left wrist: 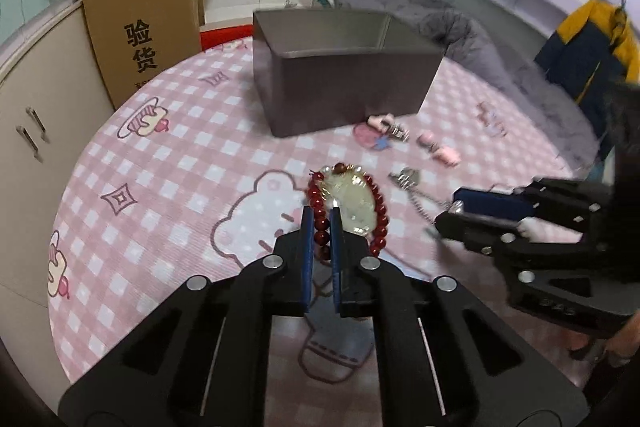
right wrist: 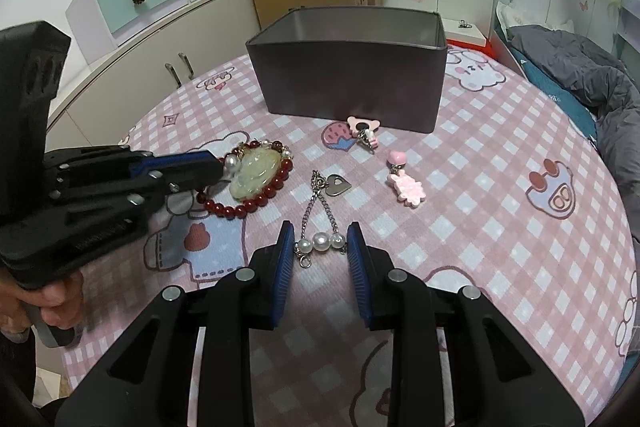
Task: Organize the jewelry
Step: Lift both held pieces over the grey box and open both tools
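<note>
A red bead bracelet [left wrist: 380, 203] [right wrist: 240, 211] with a pale jade pendant [left wrist: 352, 195] [right wrist: 256, 171] lies on the pink checked tablecloth [left wrist: 168, 155]. My left gripper [left wrist: 320, 215] [right wrist: 222, 167] is shut on its near-left beads. A silver chain with three pearls [right wrist: 320, 241] and a heart charm [right wrist: 338, 185] [left wrist: 406, 179] lies to the right. My right gripper [right wrist: 320, 227] [left wrist: 450, 213] holds the pearl section, and both pads touch its ends. An open grey box [left wrist: 348, 87] [right wrist: 352, 83] stands behind.
Pink charms [right wrist: 406, 187] [right wrist: 362, 131] lie in front of the box. A cardboard carton [left wrist: 140, 39] leans on the cabinet at the back left. A bed with a grey quilt [right wrist: 580, 75] is to the right. A hand [right wrist: 48, 303] holds the left gripper's handle.
</note>
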### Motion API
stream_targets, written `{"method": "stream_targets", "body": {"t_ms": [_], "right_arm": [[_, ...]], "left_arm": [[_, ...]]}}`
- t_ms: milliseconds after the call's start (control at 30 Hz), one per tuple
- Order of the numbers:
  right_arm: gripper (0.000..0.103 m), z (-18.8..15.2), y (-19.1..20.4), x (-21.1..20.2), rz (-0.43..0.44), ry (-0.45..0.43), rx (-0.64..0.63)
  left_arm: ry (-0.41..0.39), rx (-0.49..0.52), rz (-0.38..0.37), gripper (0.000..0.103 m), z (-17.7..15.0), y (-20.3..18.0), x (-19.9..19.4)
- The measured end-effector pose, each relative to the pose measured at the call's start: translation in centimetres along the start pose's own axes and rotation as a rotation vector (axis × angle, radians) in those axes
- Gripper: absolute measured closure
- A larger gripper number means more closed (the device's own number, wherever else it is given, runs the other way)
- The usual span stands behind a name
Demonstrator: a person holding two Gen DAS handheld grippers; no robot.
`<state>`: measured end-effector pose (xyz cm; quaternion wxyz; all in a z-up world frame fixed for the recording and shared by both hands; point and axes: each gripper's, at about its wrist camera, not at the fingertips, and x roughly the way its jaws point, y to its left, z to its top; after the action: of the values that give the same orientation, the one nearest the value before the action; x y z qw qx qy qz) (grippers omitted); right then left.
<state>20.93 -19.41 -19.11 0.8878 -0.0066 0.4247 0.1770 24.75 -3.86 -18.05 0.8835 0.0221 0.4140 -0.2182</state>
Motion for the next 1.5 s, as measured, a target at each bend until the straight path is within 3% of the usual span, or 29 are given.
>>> {"method": "stream_targets", "body": {"t_ms": [500,733,1200,1500], "right_arm": [[0.078,4.3,0.1,-7.1,0.041,-0.157,-0.037],[0.078,6.9,-1.3,-10.1,0.052,-0.228,-0.056],[0.078,13.5,-2.1,-12.6,0.081,-0.335,-0.080],[0.078,17.5,-3.3,-9.7,0.083,-0.312,-0.045]], "left_arm": [[-0.188,0.013,-0.108,0.096,4.0,-0.3,-8.0],[-0.243,0.032,-0.094,0.096,5.9,-0.3,-10.0],[-0.286,0.021,-0.096,0.096,11.3,0.0,-9.7],[-0.265,0.027,-0.088,0.095,15.3,-0.3,-7.2]]}}
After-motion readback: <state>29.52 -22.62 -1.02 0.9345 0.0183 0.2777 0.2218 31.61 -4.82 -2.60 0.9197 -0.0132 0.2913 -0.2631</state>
